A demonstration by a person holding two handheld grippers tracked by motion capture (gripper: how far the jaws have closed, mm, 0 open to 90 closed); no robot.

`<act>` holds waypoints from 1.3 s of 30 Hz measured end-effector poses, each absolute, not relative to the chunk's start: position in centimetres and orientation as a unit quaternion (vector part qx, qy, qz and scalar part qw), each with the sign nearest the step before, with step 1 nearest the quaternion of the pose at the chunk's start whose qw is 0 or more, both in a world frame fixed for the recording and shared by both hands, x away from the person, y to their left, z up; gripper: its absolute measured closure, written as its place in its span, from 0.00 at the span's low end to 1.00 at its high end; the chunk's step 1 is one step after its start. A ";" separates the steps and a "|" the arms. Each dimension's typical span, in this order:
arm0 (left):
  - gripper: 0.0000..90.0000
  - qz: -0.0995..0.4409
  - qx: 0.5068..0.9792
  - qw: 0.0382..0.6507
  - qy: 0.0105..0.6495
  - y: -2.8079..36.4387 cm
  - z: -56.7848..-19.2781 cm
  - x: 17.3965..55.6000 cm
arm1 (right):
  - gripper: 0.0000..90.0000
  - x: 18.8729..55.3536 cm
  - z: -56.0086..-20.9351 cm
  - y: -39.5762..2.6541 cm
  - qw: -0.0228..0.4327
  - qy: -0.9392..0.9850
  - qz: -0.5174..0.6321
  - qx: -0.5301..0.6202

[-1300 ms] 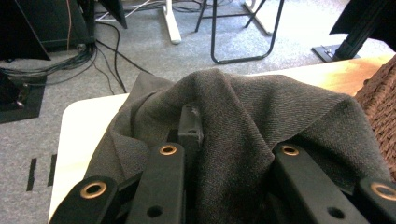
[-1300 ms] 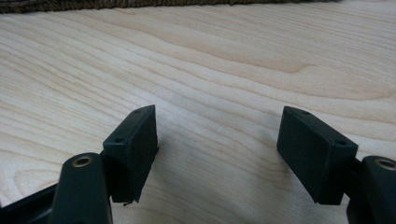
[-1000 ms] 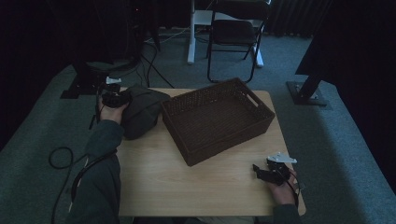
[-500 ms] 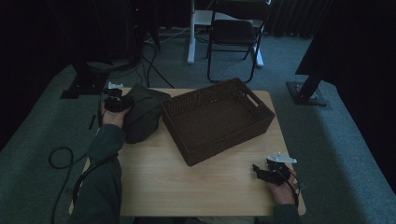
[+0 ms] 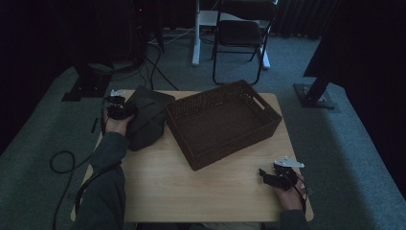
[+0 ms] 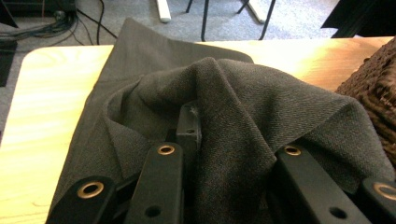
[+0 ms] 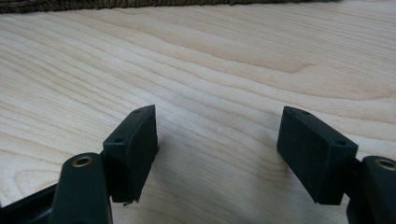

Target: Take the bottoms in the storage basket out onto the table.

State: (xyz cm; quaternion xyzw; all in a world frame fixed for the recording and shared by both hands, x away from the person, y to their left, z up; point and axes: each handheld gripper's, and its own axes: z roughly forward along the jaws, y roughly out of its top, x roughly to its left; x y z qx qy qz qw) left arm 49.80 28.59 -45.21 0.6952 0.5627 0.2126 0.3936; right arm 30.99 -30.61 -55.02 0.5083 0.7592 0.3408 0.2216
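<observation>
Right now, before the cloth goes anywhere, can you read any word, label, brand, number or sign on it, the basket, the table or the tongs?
None: no readable text.
dark cloth: plain weave, no tag showing.
woven basket: no label.
wooden table: bare wood grain.
left tongs and right tongs: plain black, unmarked.

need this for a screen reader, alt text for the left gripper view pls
The left hand-held gripper is shut on a fold of dark grey cloth bunched on a light wooden table. A brown woven basket edges in at the right.
</observation>
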 end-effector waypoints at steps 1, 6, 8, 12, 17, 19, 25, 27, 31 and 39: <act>0.82 0.212 0.694 0.395 0.563 28.6 -45.4 49.7 | 0.32 31.0 -55.0 -30.6 0.222 0.759 0.341 0.508; 0.71 0.198 0.696 0.398 0.564 28.8 -46.2 49.5 | 0.32 31.0 -55.0 -30.6 0.222 0.759 0.341 0.508; 0.67 0.188 0.694 0.399 0.570 28.9 -46.3 49.4 | 0.32 31.0 -55.0 -30.6 0.222 0.759 0.341 0.508; 0.62 0.194 0.702 0.387 0.566 28.8 -46.3 49.1 | 0.32 31.0 -55.0 -30.6 0.222 0.759 0.341 0.508; 0.57 0.187 0.691 0.403 0.571 29.2 -46.4 48.3 | 0.32 31.0 -55.0 -30.6 0.222 0.759 0.341 0.508; 0.56 0.186 0.687 0.407 0.573 29.5 -46.6 47.9 | 0.32 31.0 -55.0 -30.6 0.222 0.759 0.341 0.508; 0.55 0.183 0.674 0.435 0.569 30.2 -46.3 46.5 | 0.32 31.0 -55.0 -30.6 0.222 0.759 0.341 0.508; 0.55 0.184 0.670 0.443 0.566 30.4 -46.2 46.1 | 0.32 31.0 -55.0 -30.6 0.222 0.759 0.341 0.509; 0.55 0.185 0.666 0.452 0.564 30.9 -45.8 45.3 | 0.32 31.0 -55.0 -30.6 0.222 0.759 0.341 0.509; 0.56 0.205 0.664 0.466 0.548 31.0 -44.2 43.7 | 0.32 31.0 -55.0 -30.6 0.221 0.759 0.341 0.509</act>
